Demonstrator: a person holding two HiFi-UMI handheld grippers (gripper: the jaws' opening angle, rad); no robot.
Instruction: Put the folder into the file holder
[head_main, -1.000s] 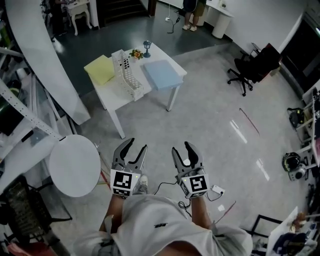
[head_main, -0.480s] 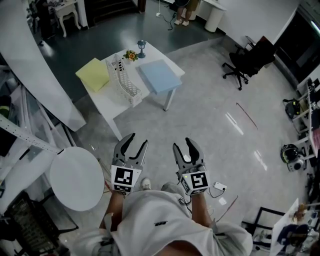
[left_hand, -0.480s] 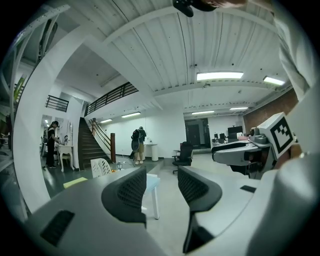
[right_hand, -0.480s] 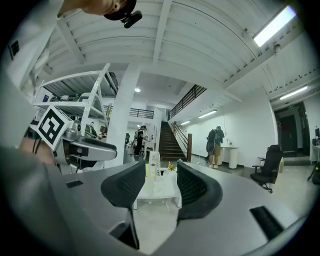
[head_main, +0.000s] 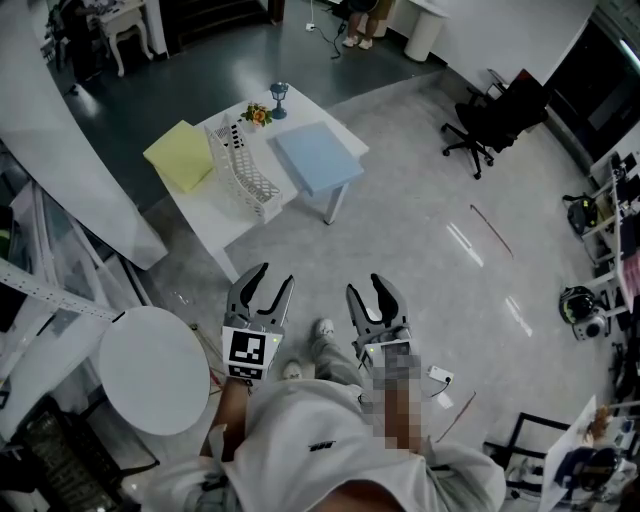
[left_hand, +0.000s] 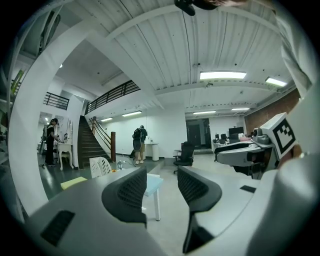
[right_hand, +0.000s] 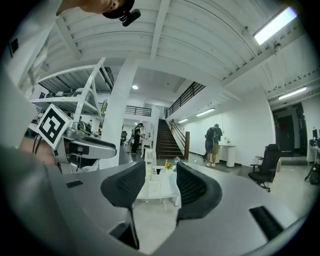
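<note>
Head view: dim, cool, greyish; streaks of glare on the polished floor (head_main: 465, 243); corners bent. Gripper views: brighter, lit by ceiling strip lights (left_hand: 222, 75); heavy fisheye, black vignette at corners; left gripper (left_hand: 161, 187) and right gripper (right_hand: 154, 184) bodies soft in near foreground.

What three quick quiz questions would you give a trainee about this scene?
1. True or false: the left gripper holds a folder.
2. The right gripper is: A open and empty; B shut.
3. What stands between the yellow folder and the blue folder on the table?
Key: 1 false; 2 A; 3 the file holder.
</note>
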